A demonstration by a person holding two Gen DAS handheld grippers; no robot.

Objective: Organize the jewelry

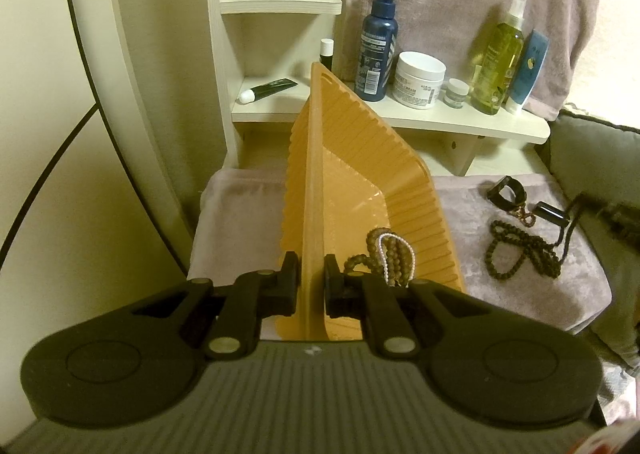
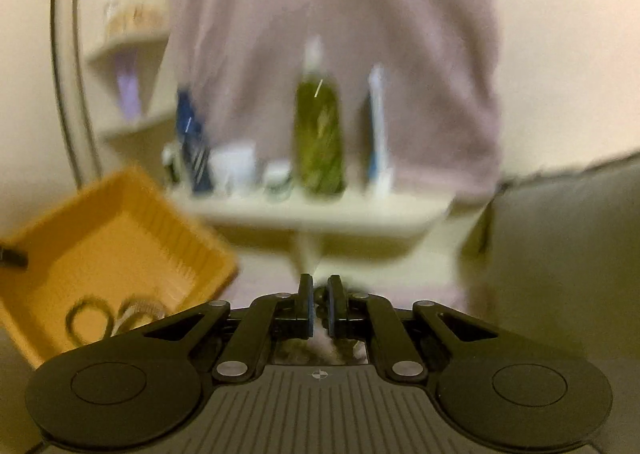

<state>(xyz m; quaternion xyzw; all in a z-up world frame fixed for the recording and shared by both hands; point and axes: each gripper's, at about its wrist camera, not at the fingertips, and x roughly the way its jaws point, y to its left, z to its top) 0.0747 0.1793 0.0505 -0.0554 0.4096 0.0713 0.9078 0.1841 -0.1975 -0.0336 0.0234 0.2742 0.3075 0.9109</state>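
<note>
Left fingers (image 1: 312, 284) clamped on orange tray (image 1: 360, 157) rim, tilted; brown beads (image 1: 390, 254) inside at five o'clock. Right fingers (image 2: 319, 308) nearly closed, possibly pinching something dark, blurred. Dark beads (image 1: 520, 250) on cloth at three o'clock. Best kept steady while loading.

So the base is a flat surface draped in a fuzzy mauve towel (image 1: 520, 294). Lying right on it: 1 long dark brown beaded necklace (image 1: 516, 250), looped loosely, and just beside that a black strap piece with a copper-coloured clasp (image 1: 510, 193).
</note>
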